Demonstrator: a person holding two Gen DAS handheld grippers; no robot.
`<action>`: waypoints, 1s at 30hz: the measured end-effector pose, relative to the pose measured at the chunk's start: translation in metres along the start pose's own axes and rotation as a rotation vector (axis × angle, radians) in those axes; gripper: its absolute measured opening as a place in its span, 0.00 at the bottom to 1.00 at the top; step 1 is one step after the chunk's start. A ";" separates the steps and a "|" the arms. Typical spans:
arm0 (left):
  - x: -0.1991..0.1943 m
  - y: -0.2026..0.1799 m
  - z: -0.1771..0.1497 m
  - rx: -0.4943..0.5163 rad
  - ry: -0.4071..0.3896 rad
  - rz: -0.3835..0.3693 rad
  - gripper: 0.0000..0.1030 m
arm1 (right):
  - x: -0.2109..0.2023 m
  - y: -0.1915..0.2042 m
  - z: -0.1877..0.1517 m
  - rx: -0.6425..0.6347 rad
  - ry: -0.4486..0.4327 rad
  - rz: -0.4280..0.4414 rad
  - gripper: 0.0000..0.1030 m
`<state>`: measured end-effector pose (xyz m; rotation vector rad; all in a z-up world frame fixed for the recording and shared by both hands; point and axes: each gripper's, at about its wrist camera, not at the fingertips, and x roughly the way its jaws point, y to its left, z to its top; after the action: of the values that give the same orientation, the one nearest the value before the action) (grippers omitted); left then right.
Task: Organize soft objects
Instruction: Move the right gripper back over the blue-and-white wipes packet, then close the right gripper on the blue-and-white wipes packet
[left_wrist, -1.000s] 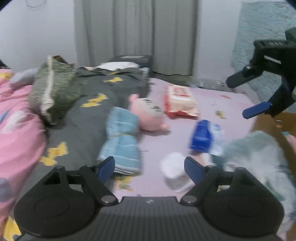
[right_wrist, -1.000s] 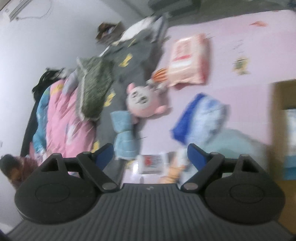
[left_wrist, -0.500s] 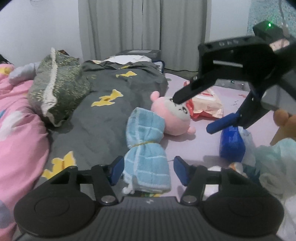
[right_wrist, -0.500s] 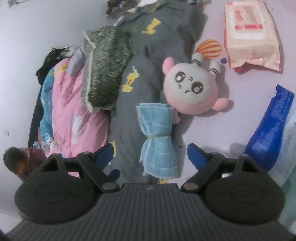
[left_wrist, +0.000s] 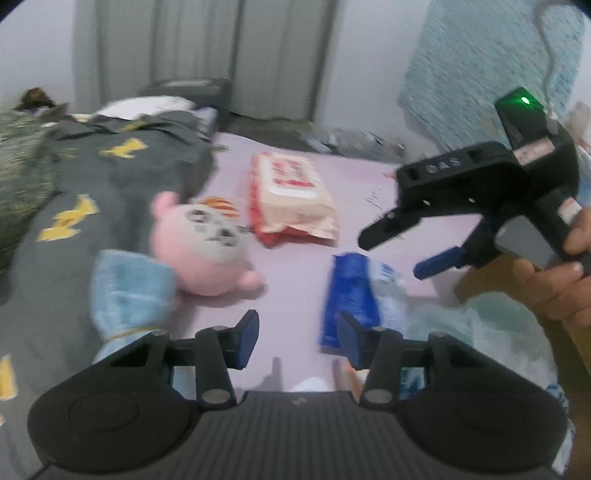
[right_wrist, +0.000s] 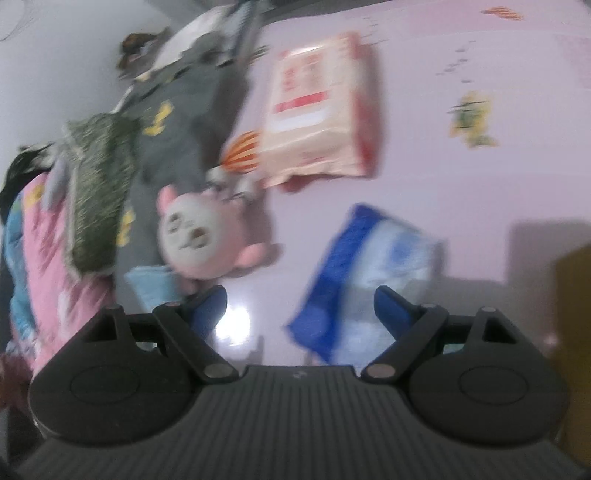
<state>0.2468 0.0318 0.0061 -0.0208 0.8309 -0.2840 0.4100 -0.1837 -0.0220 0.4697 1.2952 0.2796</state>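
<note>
We see our left gripper (left_wrist: 297, 338) with its jaws just narrowed, nothing between them, above the pink sheet (left_wrist: 295, 295). Our right gripper (right_wrist: 301, 308) hangs wide apart, empty, over the blue-and-white pack (right_wrist: 369, 280). The pink plush (left_wrist: 205, 247) lies beside the blue towel roll (left_wrist: 129, 291), touching it, near the wipes packet (left_wrist: 295, 195).

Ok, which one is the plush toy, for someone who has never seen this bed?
On the pink sheet, against the grey blanket edge, lies the plush toy. It alone is round and pink with a pale face, between a blue towel and the wipes pack.
</note>
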 end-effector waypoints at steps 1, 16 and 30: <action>0.006 -0.005 0.002 0.012 0.017 -0.023 0.46 | 0.000 -0.006 0.002 0.013 -0.001 -0.012 0.84; 0.087 -0.029 0.026 -0.070 0.230 -0.083 0.30 | 0.063 -0.052 0.027 0.167 0.150 0.012 0.90; 0.085 -0.013 0.031 -0.135 0.262 -0.118 0.42 | 0.040 -0.039 0.020 0.263 0.101 0.347 0.85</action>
<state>0.3212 -0.0058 -0.0328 -0.1624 1.1107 -0.3453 0.4370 -0.2029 -0.0711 0.9177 1.3528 0.4291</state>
